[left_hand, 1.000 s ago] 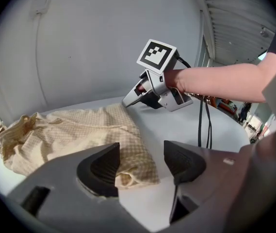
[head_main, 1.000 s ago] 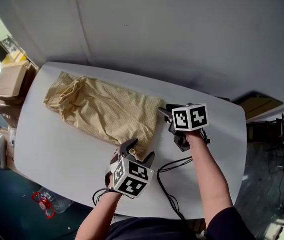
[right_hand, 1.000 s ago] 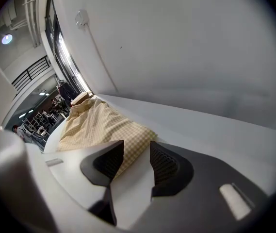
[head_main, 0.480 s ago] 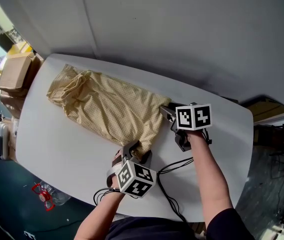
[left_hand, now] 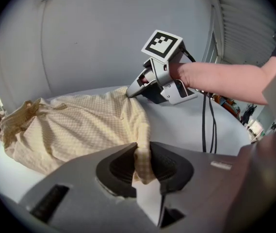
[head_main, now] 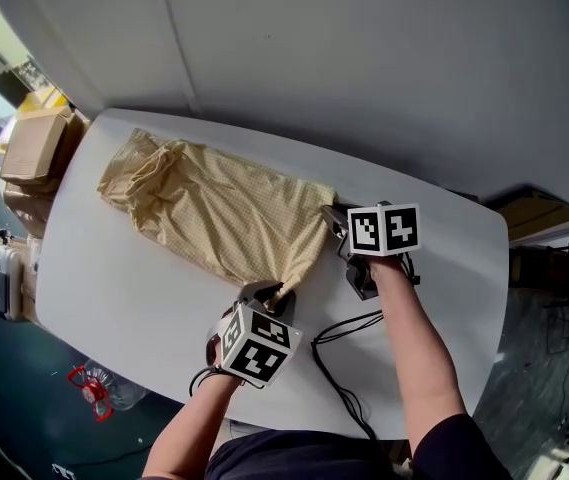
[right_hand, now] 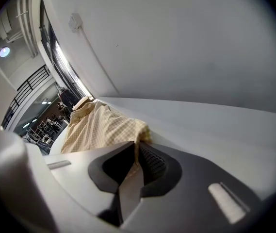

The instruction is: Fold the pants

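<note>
Two tongs on the cloth, do we agree? What has the left gripper point(left_hand: 142, 161) got?

We agree. Its jaws have just been closing, and we see them pinching a fold of the pants point(head_main: 219, 213) between the pads. The near right corner of the yellow checked cloth is drawn to a point and runs straight into them.

And the right gripper point(right_hand: 137, 157)?

Much the same. Its jaws have just been closing too, and we see them clamped on the edge of the cloth at the far right corner. From the left gripper view we can make out its tip touching that corner, with its marker cube point(left_hand: 162, 43) above and the person's hand point(left_hand: 188, 74) behind it.

Where do we place the pants as a whole?

They lie on the white table point(head_main: 114, 298), reaching from the far left, where the cloth is bunched and wrinkled, across to the right end, whose two corners the grippers hold. The middle lies fairly flat.

What else do we see around them?

Black cables point(left_hand: 204, 125) trail over the table on the near side, between the person's two forearms. Cardboard boxes point(head_main: 29, 148) stand beyond the table's left end, and a plain grey wall point(head_main: 364, 68) runs along its far side.
</note>
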The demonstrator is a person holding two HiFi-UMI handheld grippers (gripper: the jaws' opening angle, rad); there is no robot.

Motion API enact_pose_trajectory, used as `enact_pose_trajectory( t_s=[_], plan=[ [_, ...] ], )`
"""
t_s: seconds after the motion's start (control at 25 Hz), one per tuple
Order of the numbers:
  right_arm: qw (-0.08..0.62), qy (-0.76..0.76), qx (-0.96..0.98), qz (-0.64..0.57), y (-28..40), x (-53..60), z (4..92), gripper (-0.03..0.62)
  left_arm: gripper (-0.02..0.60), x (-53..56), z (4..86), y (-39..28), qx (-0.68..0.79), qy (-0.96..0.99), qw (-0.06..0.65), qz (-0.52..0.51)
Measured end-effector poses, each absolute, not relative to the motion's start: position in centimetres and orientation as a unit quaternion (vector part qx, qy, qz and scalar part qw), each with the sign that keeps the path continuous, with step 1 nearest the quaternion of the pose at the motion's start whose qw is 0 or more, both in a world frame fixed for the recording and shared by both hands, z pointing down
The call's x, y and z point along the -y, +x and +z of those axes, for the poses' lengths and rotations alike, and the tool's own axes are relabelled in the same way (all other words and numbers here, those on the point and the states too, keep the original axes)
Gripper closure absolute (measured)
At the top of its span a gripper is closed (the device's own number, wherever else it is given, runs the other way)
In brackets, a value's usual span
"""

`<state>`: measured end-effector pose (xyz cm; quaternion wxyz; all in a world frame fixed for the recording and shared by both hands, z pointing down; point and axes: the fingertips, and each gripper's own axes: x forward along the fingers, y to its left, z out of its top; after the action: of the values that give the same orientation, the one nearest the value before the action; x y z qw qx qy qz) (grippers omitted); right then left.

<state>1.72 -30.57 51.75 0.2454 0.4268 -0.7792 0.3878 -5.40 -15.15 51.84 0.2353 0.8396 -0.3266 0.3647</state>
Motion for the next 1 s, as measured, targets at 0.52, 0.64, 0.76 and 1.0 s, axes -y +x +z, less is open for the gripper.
enact_pose_trajectory(
  t_s=[0.52,0.64,0.76,1.0],
  plan=[
    [0.248,0.447,0.775,0.372,10.9,22.1,47.2,0.565,0.517,6.3,48.2,4.5,0.221,0.884,0.282,0.298],
    [0.251,0.465,0.766,0.365,14.1,19.3,46.5,0.565,0.517,3.6,47.6,7.5,0.187,0.889,0.296,0.295],
    [0.255,0.483,0.758,0.356,17.0,16.4,46.0,0.565,0.517,1.0,46.9,9.9,0.152,0.894,0.305,0.292],
    [0.25,0.512,0.745,0.346,22.8,10.7,44.7,0.565,0.517,-4.2,45.2,14.7,0.088,0.906,0.295,0.292]
  ],
)
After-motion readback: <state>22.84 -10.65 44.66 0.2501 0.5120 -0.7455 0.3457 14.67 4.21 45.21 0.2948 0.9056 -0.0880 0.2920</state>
